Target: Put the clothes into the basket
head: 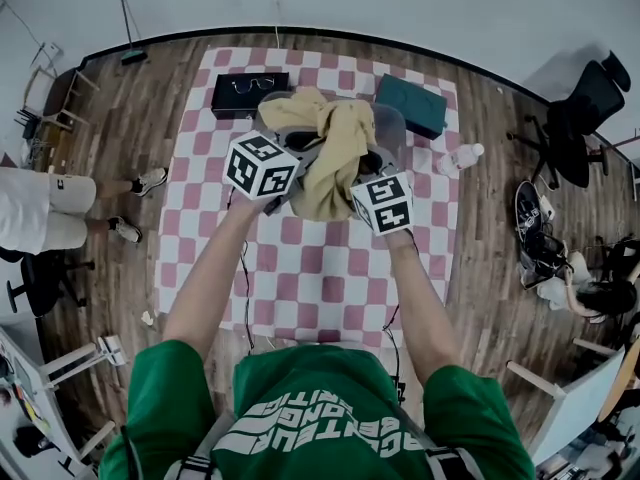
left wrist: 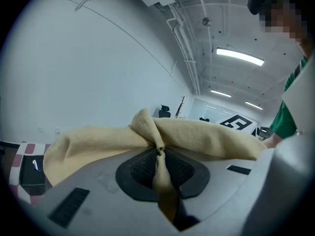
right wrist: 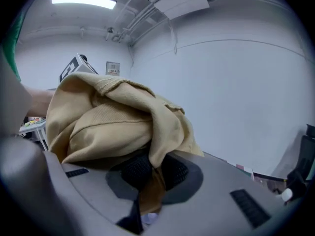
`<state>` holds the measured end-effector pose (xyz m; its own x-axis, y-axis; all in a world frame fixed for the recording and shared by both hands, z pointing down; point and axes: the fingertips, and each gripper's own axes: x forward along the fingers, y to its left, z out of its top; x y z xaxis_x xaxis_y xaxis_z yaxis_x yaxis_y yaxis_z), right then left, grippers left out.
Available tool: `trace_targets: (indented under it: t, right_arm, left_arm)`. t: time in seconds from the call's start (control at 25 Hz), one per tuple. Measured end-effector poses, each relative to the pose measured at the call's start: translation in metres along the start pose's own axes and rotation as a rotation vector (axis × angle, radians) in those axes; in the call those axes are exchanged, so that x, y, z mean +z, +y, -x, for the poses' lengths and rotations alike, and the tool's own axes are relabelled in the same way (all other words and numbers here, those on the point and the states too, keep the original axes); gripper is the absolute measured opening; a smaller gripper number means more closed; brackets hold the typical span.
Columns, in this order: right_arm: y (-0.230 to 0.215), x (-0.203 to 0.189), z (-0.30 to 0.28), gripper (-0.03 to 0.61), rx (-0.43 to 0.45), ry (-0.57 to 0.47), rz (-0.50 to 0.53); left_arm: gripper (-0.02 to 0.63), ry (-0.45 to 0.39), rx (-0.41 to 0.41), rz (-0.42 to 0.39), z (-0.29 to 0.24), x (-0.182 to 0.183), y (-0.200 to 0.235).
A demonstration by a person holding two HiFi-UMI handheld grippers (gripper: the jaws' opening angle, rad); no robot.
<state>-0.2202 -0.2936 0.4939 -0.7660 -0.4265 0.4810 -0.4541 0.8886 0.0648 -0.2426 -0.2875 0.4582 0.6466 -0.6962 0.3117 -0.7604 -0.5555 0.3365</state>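
The left tongs [left wrist: 158, 156] and right tongs [right wrist: 149, 170] pinch thin folds of the mustard-yellow cloth garment [head: 335, 158]; a slip could drop it six o'clock of the grey plastic basket [head: 393, 126].

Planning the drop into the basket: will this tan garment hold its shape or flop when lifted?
Likely floppy: the tan garment sags between the left tongs and right tongs. Probably light, since small pinches of fabric carry it. It may drape over the basket rim.

Head camera steeply down over table [head: 320, 268]; gripper cameras close, upward, on shared garment [head: 335, 158].
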Motion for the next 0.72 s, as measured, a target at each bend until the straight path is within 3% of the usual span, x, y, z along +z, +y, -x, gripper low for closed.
trace_targets:
  t: [0.52,0.72]
  right_arm:
    - [-0.019,-0.056,-0.047,0.048,0.072,0.182,-0.105]
    - [-0.021,-0.064,-0.049,0.048,0.071,0.231,-0.109]
  left_arm:
    - [0.02,0.072,-0.021,0.125,-0.044,-0.038,0.043]
    - [0.02,0.064,0.011,0.104,-0.044,-0.04,0.051]
